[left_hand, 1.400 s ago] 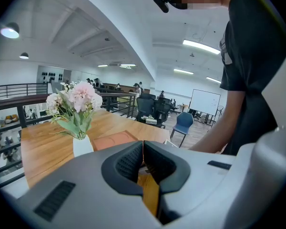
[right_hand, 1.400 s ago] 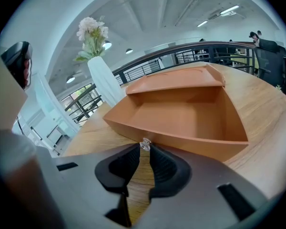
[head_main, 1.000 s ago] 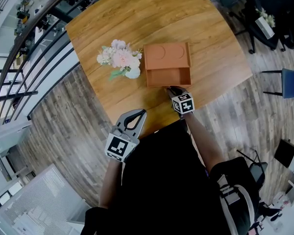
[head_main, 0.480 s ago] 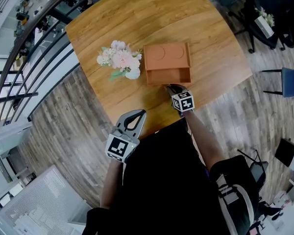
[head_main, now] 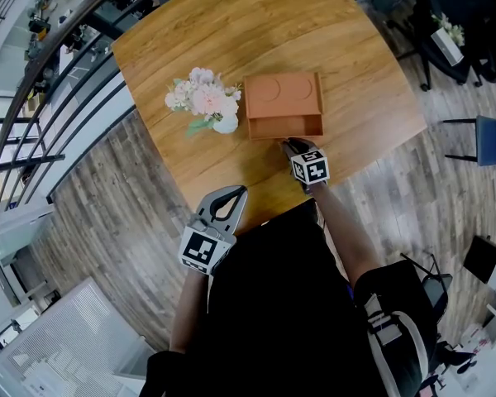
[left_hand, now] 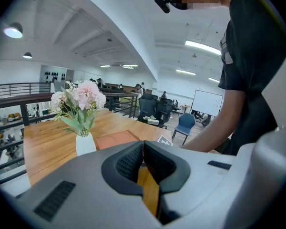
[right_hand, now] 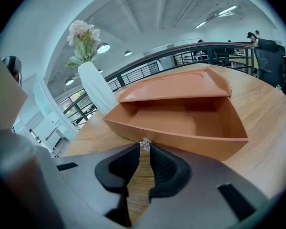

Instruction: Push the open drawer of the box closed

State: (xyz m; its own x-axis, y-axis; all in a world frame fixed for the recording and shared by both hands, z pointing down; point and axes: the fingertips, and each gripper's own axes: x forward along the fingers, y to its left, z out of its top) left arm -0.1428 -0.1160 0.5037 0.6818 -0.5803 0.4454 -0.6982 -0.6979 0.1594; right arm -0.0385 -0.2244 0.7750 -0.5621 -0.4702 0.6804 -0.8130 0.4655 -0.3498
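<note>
An orange box [head_main: 283,94] stands mid-table, and its drawer [head_main: 285,126] sticks out toward me, partly open and empty. In the right gripper view the drawer [right_hand: 181,123] fills the middle under the box's lid [right_hand: 176,87]. A small metal knob [right_hand: 145,144] on the drawer's front sits between the tips of my right gripper [right_hand: 144,149], which close on it. From the head view, that right gripper [head_main: 291,145] touches the drawer's front. My left gripper [head_main: 236,191] hangs shut over the table's near edge, away from the box and holding nothing, its tips [left_hand: 142,143] meeting.
A white vase of pink flowers [head_main: 207,102] stands just left of the box on the wooden table [head_main: 231,31]. The table's near edge runs close by both grippers. A railing [head_main: 58,64] lies to the left, and chairs [head_main: 492,139] stand on the floor at the right.
The drawer has slid a little way into the box. My right gripper moved forward with it. The left gripper has stayed put.
</note>
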